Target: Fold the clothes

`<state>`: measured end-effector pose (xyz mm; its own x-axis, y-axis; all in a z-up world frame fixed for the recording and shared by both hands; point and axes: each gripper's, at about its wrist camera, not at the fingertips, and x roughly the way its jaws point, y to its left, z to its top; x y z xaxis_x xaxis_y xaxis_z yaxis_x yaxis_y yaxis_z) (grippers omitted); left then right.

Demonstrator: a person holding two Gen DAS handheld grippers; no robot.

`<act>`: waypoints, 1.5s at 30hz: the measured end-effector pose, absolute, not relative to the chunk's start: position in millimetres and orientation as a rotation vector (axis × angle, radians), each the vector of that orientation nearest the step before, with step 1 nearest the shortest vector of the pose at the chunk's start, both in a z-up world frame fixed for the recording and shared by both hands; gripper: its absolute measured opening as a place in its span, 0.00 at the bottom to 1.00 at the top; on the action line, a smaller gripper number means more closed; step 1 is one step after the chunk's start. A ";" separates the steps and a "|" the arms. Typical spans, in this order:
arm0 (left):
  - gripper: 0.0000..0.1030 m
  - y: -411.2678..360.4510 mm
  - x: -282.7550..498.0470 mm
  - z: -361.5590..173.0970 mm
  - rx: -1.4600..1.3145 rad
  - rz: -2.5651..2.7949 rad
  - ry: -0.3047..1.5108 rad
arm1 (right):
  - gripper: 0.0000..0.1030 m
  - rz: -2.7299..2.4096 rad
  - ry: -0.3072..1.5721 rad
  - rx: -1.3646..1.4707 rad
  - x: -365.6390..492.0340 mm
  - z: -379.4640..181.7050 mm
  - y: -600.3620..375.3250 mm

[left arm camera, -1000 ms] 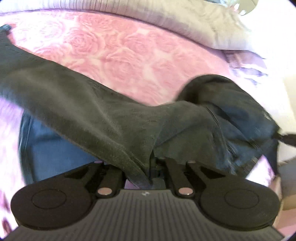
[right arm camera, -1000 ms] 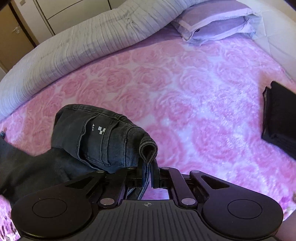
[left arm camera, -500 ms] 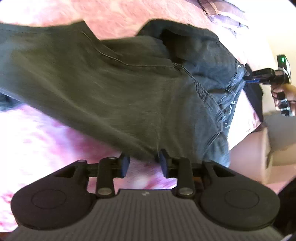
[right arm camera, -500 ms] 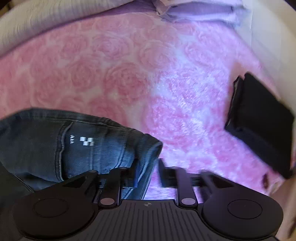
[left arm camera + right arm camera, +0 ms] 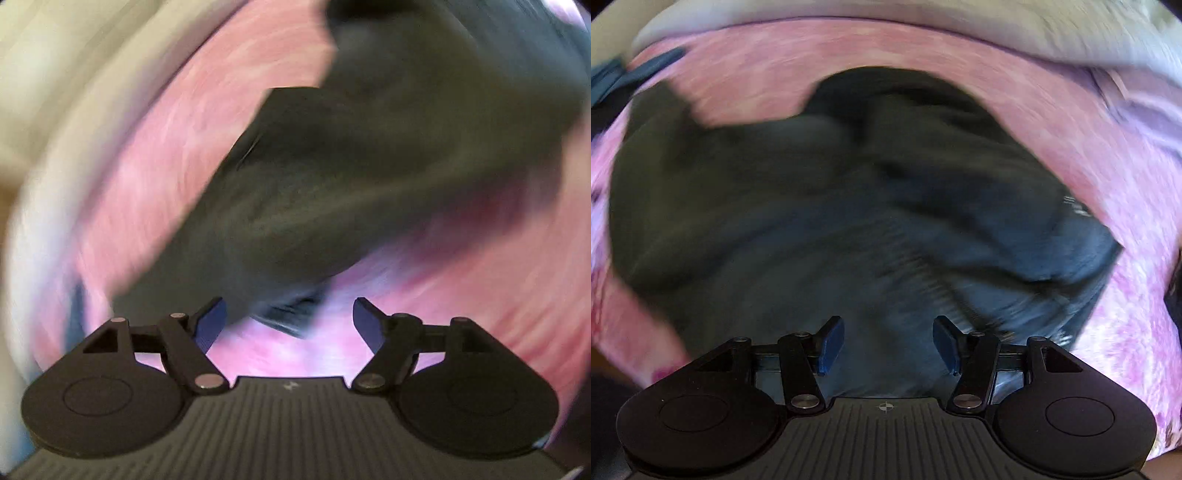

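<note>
Both grippers, left point(image 5: 288, 319) and right point(image 5: 888, 345), hung spread wide and empty just above the dark jeans point(image 5: 849, 221), which lay heaped on the pink bedspread point(image 5: 1108, 155), seemingly let go for regripping.

jeans point(image 5: 849, 206) lying on the bedspread point(image 5: 1071, 122) ahead of my right gripper point(image 5: 888, 345), blanket point(image 5: 960, 18) behind, my left gripper point(image 5: 288, 325) near the jeans' edge

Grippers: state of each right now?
Left gripper: open, holding nothing; dark jeans just ahead.
Right gripper: open, holding nothing, over the jeans.
</note>
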<state>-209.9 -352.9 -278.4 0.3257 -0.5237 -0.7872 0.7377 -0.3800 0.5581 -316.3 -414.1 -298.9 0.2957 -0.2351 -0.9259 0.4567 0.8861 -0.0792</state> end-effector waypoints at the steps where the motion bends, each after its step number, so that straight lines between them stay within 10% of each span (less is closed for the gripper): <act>1: 0.70 -347.9 -205.3 -288.2 1.453 -1.387 0.112 | 0.58 -0.453 1.184 0.183 -318.2 -302.6 -393.4; 6: 0.72 -346.3 -178.2 -310.6 1.385 -1.461 -0.041 | 0.68 -0.387 1.208 -0.008 -335.8 -326.2 -312.8; 19: 0.27 -351.7 -205.0 -357.4 1.215 -1.266 -0.235 | 0.71 -0.395 1.023 -0.452 -429.7 -402.1 -270.8; 26: 0.57 -348.4 -209.9 -372.7 1.252 -1.141 -0.461 | 0.71 -0.455 0.959 -0.714 -452.0 -436.7 -236.8; 32: 0.50 -355.9 -224.6 -379.3 1.367 -1.063 -0.500 | 0.63 -0.470 0.897 -0.665 -459.2 -441.4 -246.1; 36: 0.56 -342.3 -224.5 -376.3 1.461 -1.041 -0.537 | 0.26 -0.461 0.872 -0.677 -468.5 -428.2 -242.7; 45: 0.68 -339.3 -187.3 -376.2 1.496 -1.073 -0.485 | 0.27 -0.513 0.925 -0.818 -448.7 -440.7 -247.4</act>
